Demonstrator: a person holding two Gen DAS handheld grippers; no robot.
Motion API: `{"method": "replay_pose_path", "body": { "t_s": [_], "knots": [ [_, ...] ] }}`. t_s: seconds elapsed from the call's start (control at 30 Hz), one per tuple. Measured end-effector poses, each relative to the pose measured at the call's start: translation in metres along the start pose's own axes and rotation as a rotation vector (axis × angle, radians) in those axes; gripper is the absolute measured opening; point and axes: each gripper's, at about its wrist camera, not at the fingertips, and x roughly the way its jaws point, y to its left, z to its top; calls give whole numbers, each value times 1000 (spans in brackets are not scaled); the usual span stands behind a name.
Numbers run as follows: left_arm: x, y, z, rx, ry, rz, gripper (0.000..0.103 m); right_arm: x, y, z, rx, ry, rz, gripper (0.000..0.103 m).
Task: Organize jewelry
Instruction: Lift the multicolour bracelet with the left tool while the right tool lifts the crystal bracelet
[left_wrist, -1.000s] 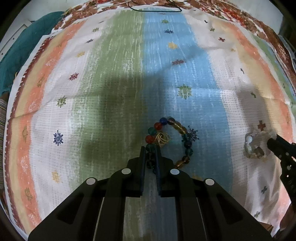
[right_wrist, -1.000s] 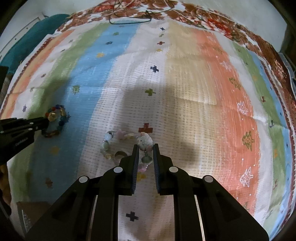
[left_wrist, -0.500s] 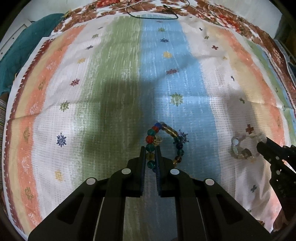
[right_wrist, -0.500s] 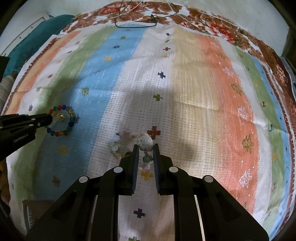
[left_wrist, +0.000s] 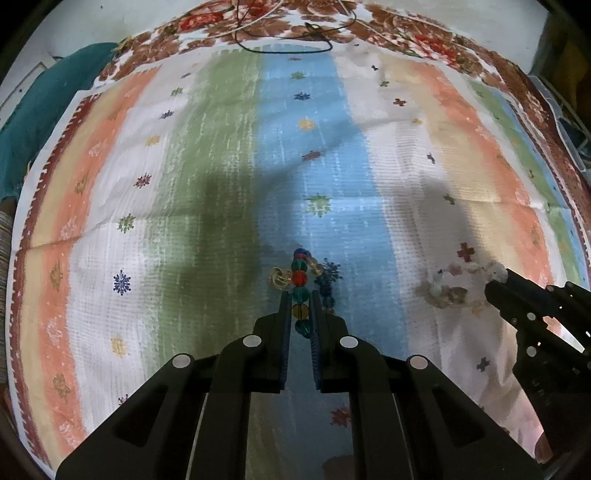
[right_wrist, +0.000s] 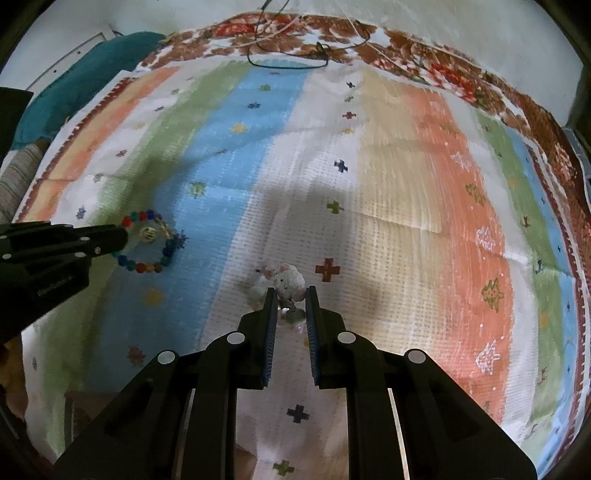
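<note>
Glass-bead bracelet (left_wrist: 300, 291), multicoloured, pinched between closed left tongs (left_wrist: 300, 295), dangling ahead of tips over striped cloth (left_wrist: 221, 147). Pale charm bracelet (right_wrist: 284, 291) clamped in right tongs (right_wrist: 290, 295), partly lifted. Both pieces gathered; sorting and placing apparently undone, no tray in sight.

Surface: striped cloth (left_wrist: 229, 155) spread flat, bands of orange, white, green, blue and beige, small flower and cross marks stitched in rows.
Cloth edge: dark red toothed border (right_wrist: 576, 295) along the sides.
Underlay: floral brown-and-red sheet (left_wrist: 417, 33) showing past the far end of the cloth.
Far end: thin black cord (left_wrist: 284, 50) looped on the floral sheet, pale strings beside it.
Left side: teal fabric (left_wrist: 40, 110) bunched beside the cloth.
Creases: fold lines running across the middle of the cloth.
</note>
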Motion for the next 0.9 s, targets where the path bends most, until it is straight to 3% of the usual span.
{"method": "replay_pose_path", "body": {
  "t_s": [0.9],
  "knots": [
    [-51,-13,-17,-10,-62,-24,9,-47,15,-12,-28,-75,17,16]
  ]
}}
